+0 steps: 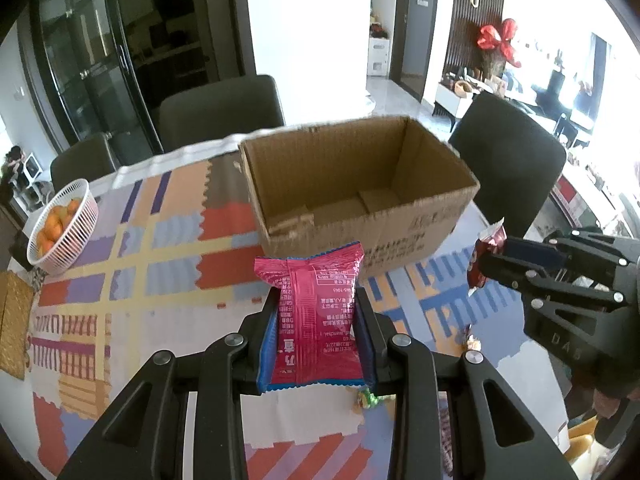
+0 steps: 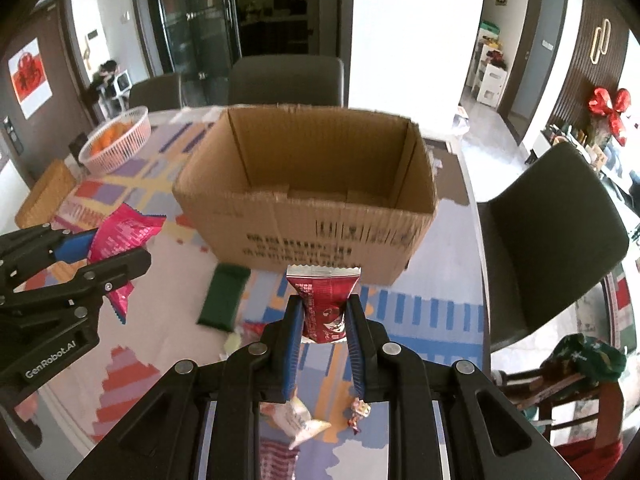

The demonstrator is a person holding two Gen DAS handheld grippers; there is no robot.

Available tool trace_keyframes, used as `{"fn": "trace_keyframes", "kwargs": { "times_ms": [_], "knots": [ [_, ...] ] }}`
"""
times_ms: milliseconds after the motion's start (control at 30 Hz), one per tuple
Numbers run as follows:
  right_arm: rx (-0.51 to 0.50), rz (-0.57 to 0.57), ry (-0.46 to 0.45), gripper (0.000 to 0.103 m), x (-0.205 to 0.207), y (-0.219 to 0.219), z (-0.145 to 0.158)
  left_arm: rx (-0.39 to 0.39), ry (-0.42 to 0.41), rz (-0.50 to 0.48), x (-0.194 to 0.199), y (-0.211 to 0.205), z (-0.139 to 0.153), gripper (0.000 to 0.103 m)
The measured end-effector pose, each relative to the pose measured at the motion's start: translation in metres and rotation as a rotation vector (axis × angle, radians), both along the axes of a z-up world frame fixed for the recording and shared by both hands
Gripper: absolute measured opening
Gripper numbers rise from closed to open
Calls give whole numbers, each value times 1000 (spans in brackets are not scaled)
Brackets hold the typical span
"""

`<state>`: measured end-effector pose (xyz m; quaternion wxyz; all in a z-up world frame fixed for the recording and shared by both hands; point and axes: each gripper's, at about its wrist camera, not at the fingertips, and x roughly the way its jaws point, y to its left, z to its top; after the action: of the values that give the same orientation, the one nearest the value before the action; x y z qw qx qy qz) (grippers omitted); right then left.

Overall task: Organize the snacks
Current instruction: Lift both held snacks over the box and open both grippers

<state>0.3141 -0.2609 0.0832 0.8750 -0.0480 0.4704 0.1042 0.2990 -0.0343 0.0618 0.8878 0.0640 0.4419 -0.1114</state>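
An open, empty cardboard box (image 1: 360, 184) stands on the table; it also shows in the right wrist view (image 2: 312, 192). My left gripper (image 1: 318, 300) is shut on a pink snack packet (image 1: 316, 312) and holds it above the table, just short of the box; the packet also shows in the right wrist view (image 2: 120, 236). My right gripper (image 2: 322, 304) is shut on a dark red snack packet (image 2: 324, 300), also in front of the box; the packet also shows in the left wrist view (image 1: 486, 256).
A dark green packet (image 2: 222, 296) lies on the patterned tablecloth (image 1: 120, 300) before the box. Small wrapped snacks (image 2: 296, 420) lie under my right gripper. A white basket of oranges (image 1: 62, 228) stands at the left. Dark chairs (image 1: 508, 164) ring the table.
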Motion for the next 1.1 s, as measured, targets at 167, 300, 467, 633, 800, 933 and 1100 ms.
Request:
{"fn": "trace_keyframes", "kwargs": {
  "times_ms": [167, 300, 467, 633, 800, 933, 1100],
  "knots": [
    [7, 4, -32, 22, 6, 2, 14, -3, -7, 8, 14, -1, 13, 34],
    [11, 5, -55, 22, 13, 4, 27, -16, -11, 18, 25, 0, 20, 34],
    [15, 4, -90, 22, 26, 8, 43, -31, -17, 19, 42, -1, 30, 34],
    [25, -6, -130, 22, 41, 10, 55, -32, -38, 15, 57, -2, 36, 34],
    [55, -15, -143, 22, 58, 8, 57, -52, -46, 11, 74, -3, 37, 34],
    [66, -32, -141, 22, 72, 5, 53, -48, -48, 19, 86, -3, 33, 34],
    [56, -51, -122, 22, 86, 2, 42, -35, -38, 24, 103, -8, 25, 34]
  ]
}}
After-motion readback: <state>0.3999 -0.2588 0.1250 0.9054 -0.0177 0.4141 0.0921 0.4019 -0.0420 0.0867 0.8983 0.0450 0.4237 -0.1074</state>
